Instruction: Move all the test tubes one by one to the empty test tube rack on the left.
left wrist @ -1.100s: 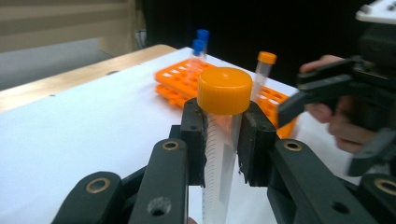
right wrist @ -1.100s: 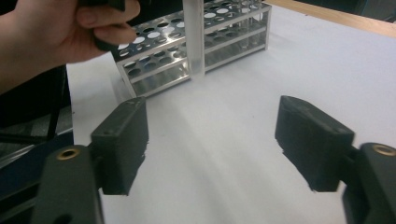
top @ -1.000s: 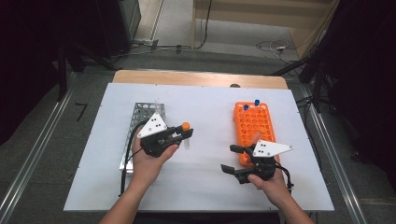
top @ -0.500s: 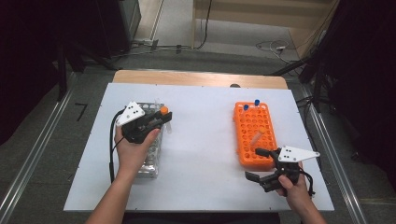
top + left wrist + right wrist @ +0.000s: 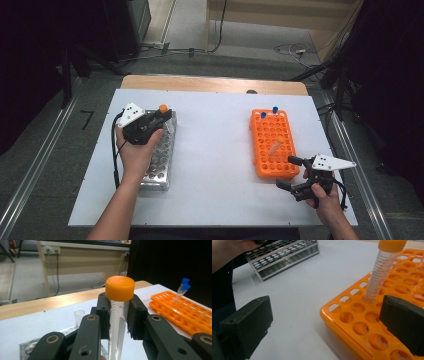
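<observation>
Care matters now: with the left gripper (image 5: 162, 116) clamped on the orange-capped tube (image 5: 119, 305) over the metal rack (image 5: 161, 159) at left of the frame, hold it upright, centre it above a hole, lower straight, while the right gripper (image 5: 290, 172) waits, jaws apart, beside the orange rack (image 5: 272, 150).

Shiny metal rack (image 5: 159, 159); glossy orange plastic rack (image 5: 272, 145); clear plastic tube (image 5: 117, 325), matt cap (image 5: 120, 288).
</observation>
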